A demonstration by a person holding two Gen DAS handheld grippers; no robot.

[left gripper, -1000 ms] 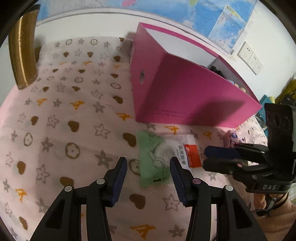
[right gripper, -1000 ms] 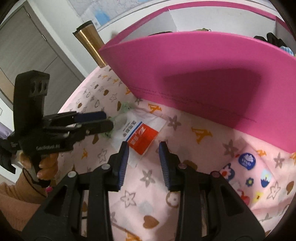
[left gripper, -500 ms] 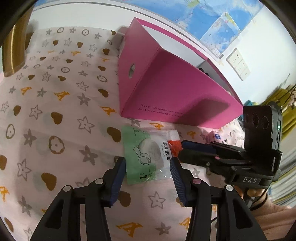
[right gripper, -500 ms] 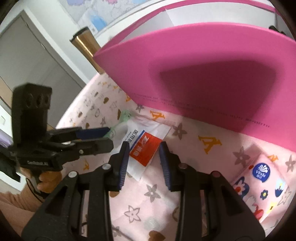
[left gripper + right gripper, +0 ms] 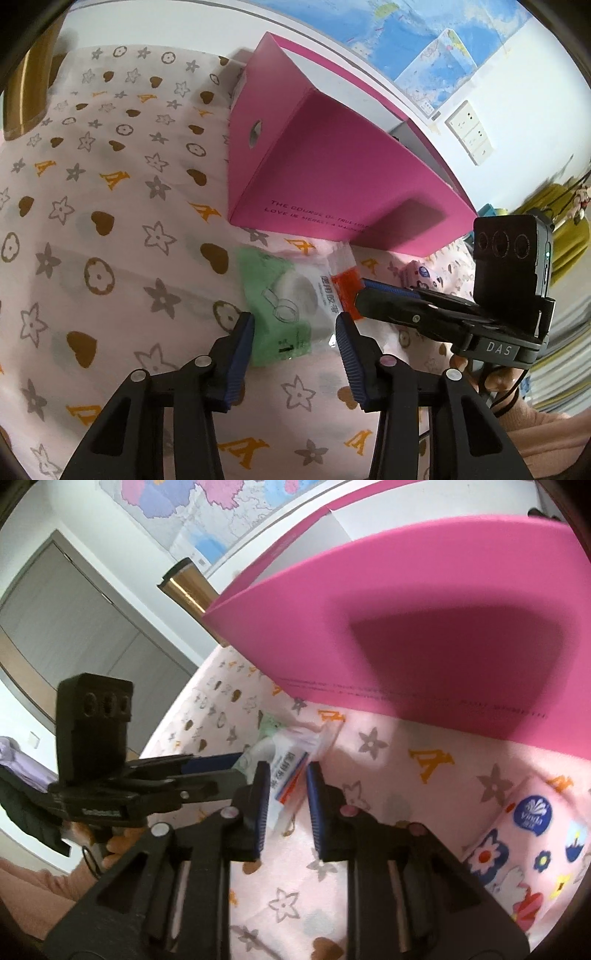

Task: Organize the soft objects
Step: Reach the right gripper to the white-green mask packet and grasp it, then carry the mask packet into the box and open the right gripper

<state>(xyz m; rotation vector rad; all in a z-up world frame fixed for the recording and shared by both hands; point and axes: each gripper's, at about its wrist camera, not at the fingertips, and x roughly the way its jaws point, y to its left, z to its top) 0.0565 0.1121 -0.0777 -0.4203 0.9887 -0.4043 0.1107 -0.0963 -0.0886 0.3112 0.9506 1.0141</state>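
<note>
A flat soft packet, green at one end and white with a red patch at the other [image 5: 291, 295], lies on the patterned pink cloth in front of the pink box [image 5: 332, 177]. My left gripper [image 5: 295, 341] is open, its fingers straddling the packet's green end. My right gripper [image 5: 284, 794] is open around the packet's red and white end [image 5: 290, 771]. In the left wrist view the right gripper's fingers [image 5: 391, 299] reach in from the right onto the red patch. A floral tissue pack [image 5: 528, 842] lies to the right.
The pink box [image 5: 424, 627] stands open-topped just behind the packet, with dark items inside at its far end. A gold cylinder [image 5: 29, 85] stands at the cloth's far left corner. A wall with maps and sockets is behind.
Both grippers have moved in on the packet. The left fingers now straddle its green end and the right fingers now enclose its red and white end.
</note>
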